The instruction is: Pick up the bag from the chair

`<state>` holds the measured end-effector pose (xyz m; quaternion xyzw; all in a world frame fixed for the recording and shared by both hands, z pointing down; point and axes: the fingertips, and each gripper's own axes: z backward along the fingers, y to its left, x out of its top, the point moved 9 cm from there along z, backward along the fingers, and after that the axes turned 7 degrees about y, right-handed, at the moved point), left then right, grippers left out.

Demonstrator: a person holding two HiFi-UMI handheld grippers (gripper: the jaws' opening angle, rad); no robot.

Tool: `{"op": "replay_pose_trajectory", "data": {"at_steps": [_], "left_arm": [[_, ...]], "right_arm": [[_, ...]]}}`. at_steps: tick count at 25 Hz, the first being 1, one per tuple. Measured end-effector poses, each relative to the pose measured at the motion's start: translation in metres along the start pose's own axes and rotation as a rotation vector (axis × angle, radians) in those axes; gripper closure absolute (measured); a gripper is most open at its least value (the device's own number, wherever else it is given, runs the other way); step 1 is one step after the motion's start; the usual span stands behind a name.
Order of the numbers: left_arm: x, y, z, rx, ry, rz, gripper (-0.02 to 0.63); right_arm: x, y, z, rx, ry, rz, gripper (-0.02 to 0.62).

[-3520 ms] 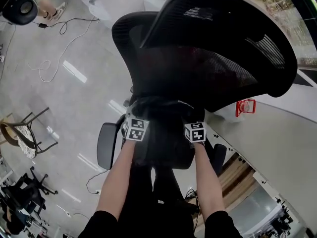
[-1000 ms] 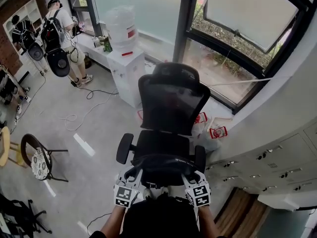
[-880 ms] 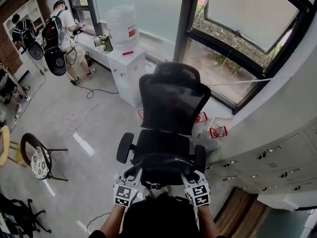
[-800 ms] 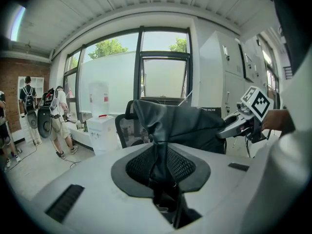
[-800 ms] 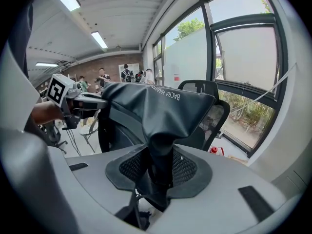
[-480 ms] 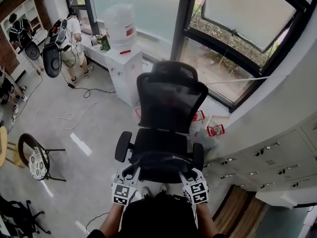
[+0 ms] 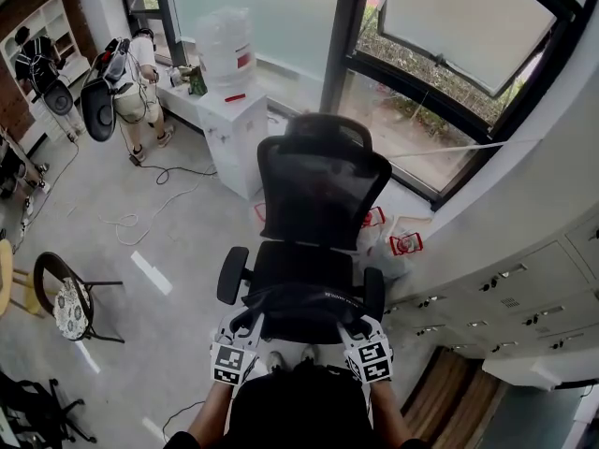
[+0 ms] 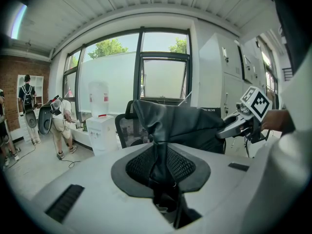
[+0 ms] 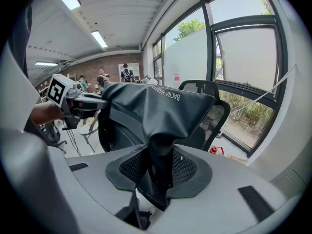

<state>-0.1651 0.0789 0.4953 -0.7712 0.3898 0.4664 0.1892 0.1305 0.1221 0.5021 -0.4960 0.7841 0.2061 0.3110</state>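
In the head view the black bag [image 7: 301, 309] hangs stretched between my two grippers, in front of the black mesh office chair [image 7: 316, 195] and just off its seat. My left gripper [image 7: 245, 325] is shut on the bag's left end, and my right gripper [image 7: 353, 326] is shut on its right end. The left gripper view has the bag's black fabric [image 8: 178, 123] bunched and pinched between the left gripper's [image 8: 164, 165] pads, with the right gripper [image 8: 240, 125] beyond it. From the right gripper [image 9: 159, 172], the bag [image 9: 156, 110] is clamped the same way.
A water dispenser [image 7: 227, 47] stands on a white cabinet [image 7: 241, 131] by the window. People [image 7: 133, 80] stand at the back left. A small chair [image 7: 64, 299] and cables [image 7: 140, 218] are on the floor at left. Lockers [image 7: 510, 283] line the right; red-and-white bags [image 7: 404, 245] lie by the window.
Since the oldest frame I have backed away from the chair with the bag held in both grippers. Over the last second the grippers stayed still; the people at back left shifted.
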Motion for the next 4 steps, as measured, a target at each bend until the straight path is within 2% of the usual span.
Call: {"op": "replay_pose_trajectory", "data": {"at_steps": [4], "left_arm": [[-0.0028, -0.0028, 0.0013, -0.004, 0.006, 0.009, 0.535]], "right_arm": [[-0.0027, 0.0015, 0.0022, -0.002, 0.009, 0.002, 0.48]]}}
